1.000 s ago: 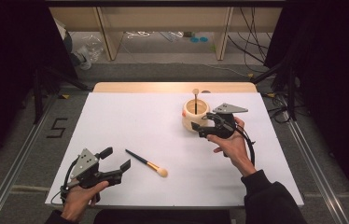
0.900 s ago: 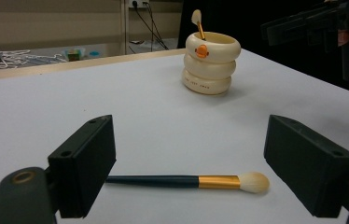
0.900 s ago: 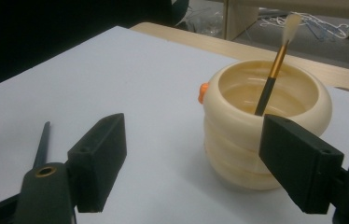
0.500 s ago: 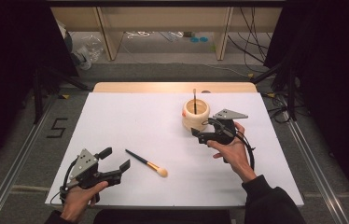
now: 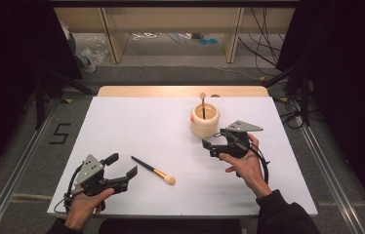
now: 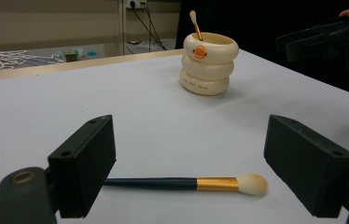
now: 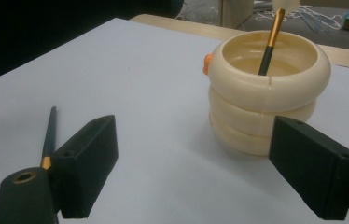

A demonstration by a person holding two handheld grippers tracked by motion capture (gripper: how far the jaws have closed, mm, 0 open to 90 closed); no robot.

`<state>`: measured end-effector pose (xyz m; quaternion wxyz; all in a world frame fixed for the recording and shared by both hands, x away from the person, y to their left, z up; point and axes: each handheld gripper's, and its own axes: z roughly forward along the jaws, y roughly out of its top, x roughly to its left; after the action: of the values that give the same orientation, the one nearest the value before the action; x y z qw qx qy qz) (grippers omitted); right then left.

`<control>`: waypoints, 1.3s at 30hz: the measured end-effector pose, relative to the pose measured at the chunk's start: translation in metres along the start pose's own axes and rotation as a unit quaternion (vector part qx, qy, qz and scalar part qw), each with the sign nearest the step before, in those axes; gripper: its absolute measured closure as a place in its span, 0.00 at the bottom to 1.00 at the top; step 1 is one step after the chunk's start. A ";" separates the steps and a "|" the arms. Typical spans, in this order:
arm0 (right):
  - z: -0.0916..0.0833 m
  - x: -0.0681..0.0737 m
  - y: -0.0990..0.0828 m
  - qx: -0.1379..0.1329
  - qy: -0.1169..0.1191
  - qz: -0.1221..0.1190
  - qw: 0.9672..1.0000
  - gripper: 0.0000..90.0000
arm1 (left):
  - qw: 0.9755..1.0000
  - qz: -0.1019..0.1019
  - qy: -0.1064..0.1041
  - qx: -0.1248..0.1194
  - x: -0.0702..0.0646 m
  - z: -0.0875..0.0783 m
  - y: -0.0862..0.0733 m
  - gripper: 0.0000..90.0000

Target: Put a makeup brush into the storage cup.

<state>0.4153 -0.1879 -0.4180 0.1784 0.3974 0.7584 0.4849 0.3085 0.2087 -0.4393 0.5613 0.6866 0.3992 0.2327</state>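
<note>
We have two makeup brushes in play: one already stands upright in the cream ringed cup (image 5: 204,120) toward the far edge of the table (image 5: 136,122), and the other brush (image 5: 153,170) lies flat near the near edge, left of centre. That loose brush is what the next move turns on.

Its long axis runs aslant: dark handle toward the far left, gold ferrule and pale bristle head toward the near right. It lies just beside our left tongs (image 5: 120,170), which rest close to the near-left corner. In the left gripper view the brush (image 6: 186,183) lies crosswise between the two wide-spread jaws, a little ahead of them, nothing gripped. We judge a short push forward and down would bring the pads astride the handle.

Our right tongs (image 5: 215,145) sit just near of the cup, on its right-hand side; their jaws have just been opening and now stand fully apart with nothing between them, the cup (image 7: 268,88) a little ahead. They are well apart from the loose brush, so the left hand is plainly the nearer.

Room is generous: bare white table lies all round the brush, and the path to the cup is unobstructed apart from the right hand itself.
</note>
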 end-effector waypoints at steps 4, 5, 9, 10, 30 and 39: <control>-0.004 0.002 -0.003 0.009 -0.001 0.003 1.000 0.18 | 1.000 0.000 0.000 0.000 0.000 0.000 0.000 0.18; -0.004 0.002 -0.003 0.004 0.000 -0.002 1.000 0.18 | 1.000 0.000 0.000 0.000 0.000 0.000 0.000 0.18; -0.008 0.004 -0.007 0.009 0.002 0.002 1.000 0.18 | 1.000 0.001 0.000 0.000 0.000 0.000 0.000 0.18; -0.009 0.004 -0.007 0.006 0.002 0.000 1.000 0.18 | 1.000 0.001 0.000 0.000 0.000 0.000 0.000 0.18; -0.030 0.008 -0.027 0.010 0.009 0.011 1.000 0.18 | 1.000 0.000 0.002 0.001 0.000 0.000 0.000 0.18; -0.040 0.011 -0.033 0.018 0.009 0.016 1.000 0.18 | 1.000 0.001 0.002 0.002 0.000 -0.001 0.000 0.18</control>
<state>0.3679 -0.2099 -0.4266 0.1569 0.4080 0.7621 0.4776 0.3078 0.2092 -0.4396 0.5589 0.6877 0.3999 0.2339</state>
